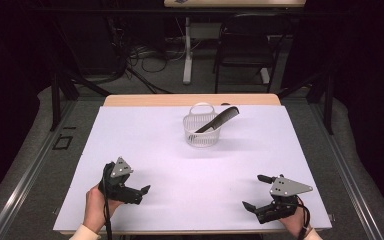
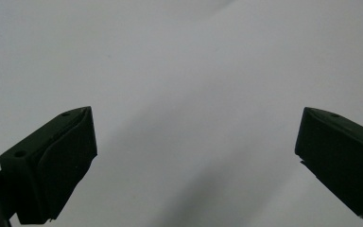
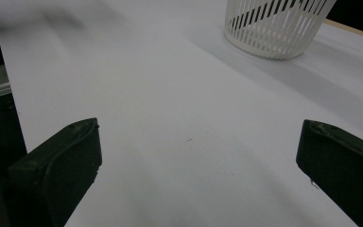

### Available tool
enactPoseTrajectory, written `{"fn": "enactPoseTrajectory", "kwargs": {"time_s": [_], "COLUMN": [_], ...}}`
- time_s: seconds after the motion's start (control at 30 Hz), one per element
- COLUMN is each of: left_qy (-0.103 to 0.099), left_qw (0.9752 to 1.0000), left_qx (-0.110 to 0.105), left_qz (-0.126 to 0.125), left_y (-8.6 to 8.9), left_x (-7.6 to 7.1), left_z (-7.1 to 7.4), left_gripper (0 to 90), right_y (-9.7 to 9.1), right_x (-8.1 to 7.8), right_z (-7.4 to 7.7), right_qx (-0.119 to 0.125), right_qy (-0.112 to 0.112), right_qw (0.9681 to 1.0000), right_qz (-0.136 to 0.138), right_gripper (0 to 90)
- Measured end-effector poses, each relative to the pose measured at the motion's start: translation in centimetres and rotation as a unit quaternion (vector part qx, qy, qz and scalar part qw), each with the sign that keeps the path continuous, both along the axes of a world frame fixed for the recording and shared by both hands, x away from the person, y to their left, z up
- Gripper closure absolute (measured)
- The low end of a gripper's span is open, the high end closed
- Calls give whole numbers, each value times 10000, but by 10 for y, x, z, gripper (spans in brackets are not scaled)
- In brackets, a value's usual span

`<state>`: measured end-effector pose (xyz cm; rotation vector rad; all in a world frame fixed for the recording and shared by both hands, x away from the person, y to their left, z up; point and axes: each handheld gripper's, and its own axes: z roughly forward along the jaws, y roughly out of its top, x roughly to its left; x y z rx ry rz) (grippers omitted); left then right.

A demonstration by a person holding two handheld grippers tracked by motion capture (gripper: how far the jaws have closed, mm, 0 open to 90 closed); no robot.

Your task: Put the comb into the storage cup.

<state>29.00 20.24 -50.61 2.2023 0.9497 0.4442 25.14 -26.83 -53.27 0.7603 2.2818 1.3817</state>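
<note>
Comb's in the basket, and I'm holding nothing.

The dark comb leans inside the white basket at mid-surface; my left gripper and right gripper rest near me, jaws wide apart. Looks finished.

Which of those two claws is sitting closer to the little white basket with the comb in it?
The left claw looks slightly closer to the white basket. The right claw sits nearer the table's near right corner. Both are open and empty; the comb leans in the basket.
</note>
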Motion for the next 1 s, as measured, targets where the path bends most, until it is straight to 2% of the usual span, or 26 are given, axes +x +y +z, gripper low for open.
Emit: {"fn": "enactPoseTrajectory", "kwargs": {"time_s": [0.23, 0.6, 0.77, 1.0], "left_qy": [-67, -360, -306, -410], "left_qw": [9998, 9982, 9982, 9974], "left_qx": [-170, -448, -473, -540], "left_qz": [38, 177, 203, 252], "left_y": [5, 13, 16, 20], "left_x": [-11, -29, -28, -29], "left_z": [-10, -19, -24, -23], "left_gripper": [0, 0, 0, 0], "right_y": [0, 0, 0, -1], "right_x": [0, 0, 0, 0], "right_z": [0, 0, 0, 0], "right_qx": [-5, -7, -2, -10], "right_qy": [0, -1, -4, -17], "right_qw": [10000, 10000, 10000, 10000], "right_qz": [0, 4, 11, 24], "right_gripper": [5, 5, 5, 4]}}
